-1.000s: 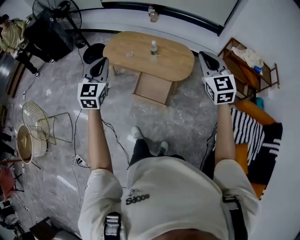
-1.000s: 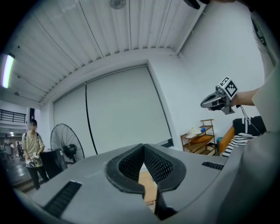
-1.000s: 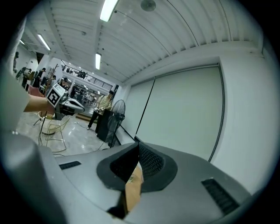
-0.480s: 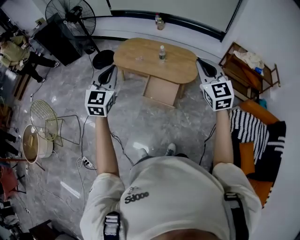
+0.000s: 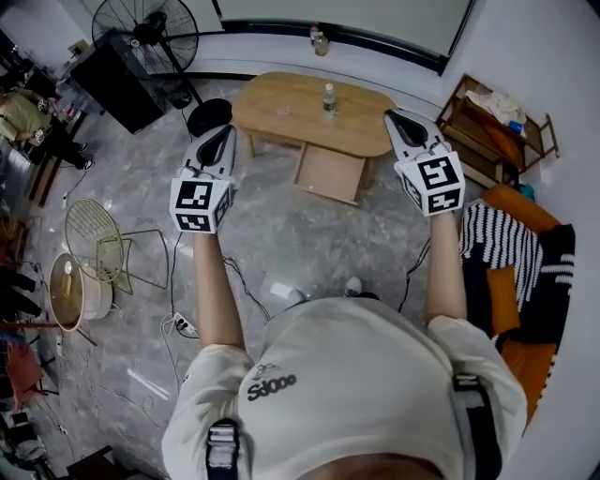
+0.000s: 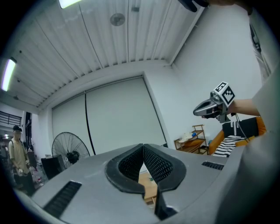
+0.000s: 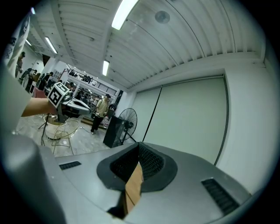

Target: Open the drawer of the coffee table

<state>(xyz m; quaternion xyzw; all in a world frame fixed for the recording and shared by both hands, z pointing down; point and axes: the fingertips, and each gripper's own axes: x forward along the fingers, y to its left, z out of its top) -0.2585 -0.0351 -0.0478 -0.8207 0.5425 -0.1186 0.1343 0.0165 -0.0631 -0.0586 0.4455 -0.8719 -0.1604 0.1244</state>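
Note:
The oval wooden coffee table (image 5: 281,98) stands ahead on the grey floor, with a small bottle (image 5: 329,97) on top. Its drawer (image 5: 330,174) juts out from under the tabletop toward me. My left gripper (image 5: 219,139) is held level in the air short of the table's left end, jaws shut and empty. My right gripper (image 5: 392,119) hovers at the table's right end, also shut on nothing. In the left gripper view the meshed pads (image 6: 151,162) meet, and the right gripper (image 6: 210,107) shows off to the side. The right gripper view shows a sliver of table (image 7: 133,188) behind shut jaws.
A standing fan (image 5: 141,28) and a black cabinet (image 5: 112,80) are at the back left, with a black stool (image 5: 208,117) by the table. A wire basket (image 5: 94,239), a bucket (image 5: 70,291) and cables (image 5: 178,323) lie left. A wooden shelf (image 5: 492,131) and a sofa (image 5: 511,281) fill the right.
I have stepped toward the table, so the floor items slid down the view. Both grippers were carried forward with me, staying level and shut.

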